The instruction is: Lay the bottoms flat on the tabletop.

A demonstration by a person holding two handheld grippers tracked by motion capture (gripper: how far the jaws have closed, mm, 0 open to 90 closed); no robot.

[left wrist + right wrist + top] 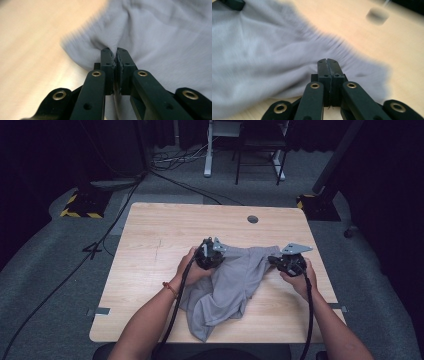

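Reaching in from the near edge of the counter, we have both forearms angled inward, each hand wrapped around the body of its tool, knuckles up. The counter is a pale wood-grain slab with rounded corners and a small round grey grommet near its far edge.

On the counter, toward its near right part, lies the grey garment, a soft, matte knit that looks like a pair of shorts. It is rumpled into loose folds, with a ribbed band along its far edge and one leg trailing to the near edge of the counter.

Our left hand sits at the garment's far left corner, wrist bent slightly, with an orange band on the forearm. Our right hand sits at the garment's far right corner, well apart from the left.

The left gripper, black and hard-edged, points at the band. Its jaws are pressed together on a puckered pinch of grey cloth, which bunches between the pads in the left gripper view.

The right gripper has its jaws pressed flat together, and the ribbed hem gathers right at their tips. A thin edge of cloth appears caught there, though blur makes this hard to confirm.
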